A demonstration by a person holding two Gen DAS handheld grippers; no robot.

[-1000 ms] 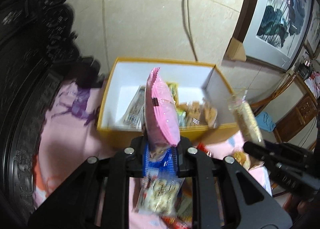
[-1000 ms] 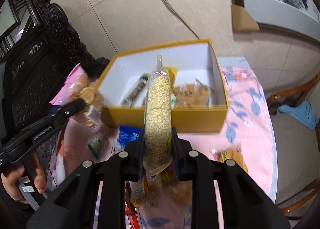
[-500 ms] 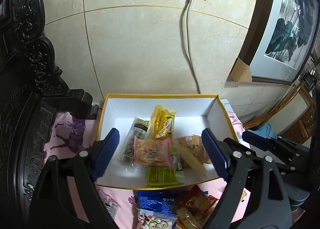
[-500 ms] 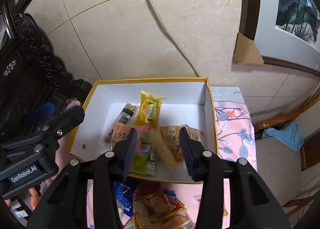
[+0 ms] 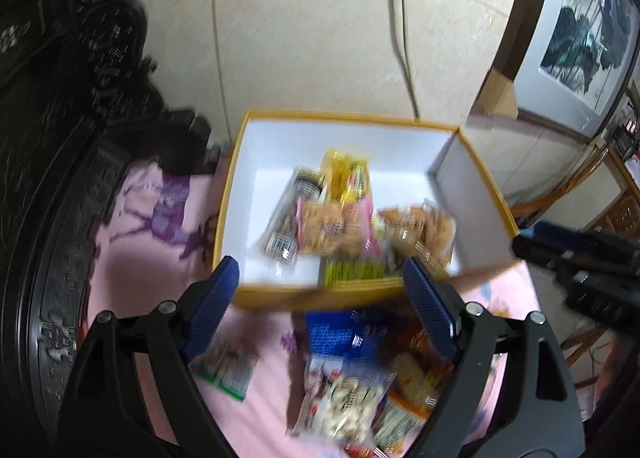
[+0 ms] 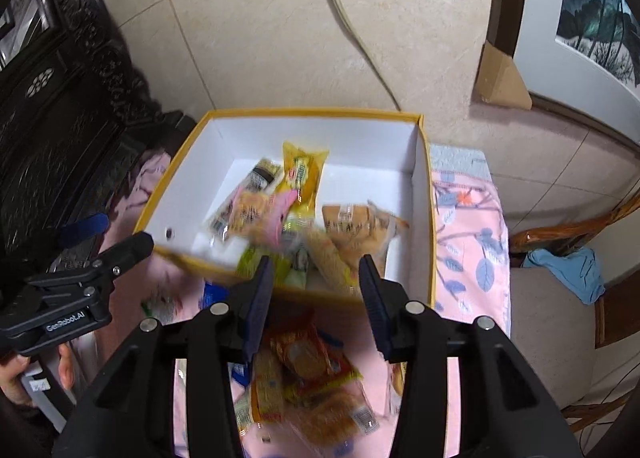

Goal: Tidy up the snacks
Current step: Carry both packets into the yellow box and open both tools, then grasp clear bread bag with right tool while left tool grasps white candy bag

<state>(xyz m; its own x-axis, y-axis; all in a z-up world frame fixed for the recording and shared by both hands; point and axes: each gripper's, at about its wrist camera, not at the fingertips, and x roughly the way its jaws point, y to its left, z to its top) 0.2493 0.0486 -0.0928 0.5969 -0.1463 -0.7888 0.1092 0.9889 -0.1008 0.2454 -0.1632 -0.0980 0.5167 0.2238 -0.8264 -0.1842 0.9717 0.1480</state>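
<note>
Left wrist view: both grippers now stand spread and empty, their packets dropped into the yellow box at centre; loose snacks wait below.

Your left gripper points down at a slant, and its two blue fingers are spread wide with nothing held. Your right gripper tips down too, half spread and empty. Your hand holds the left handle.
</note>
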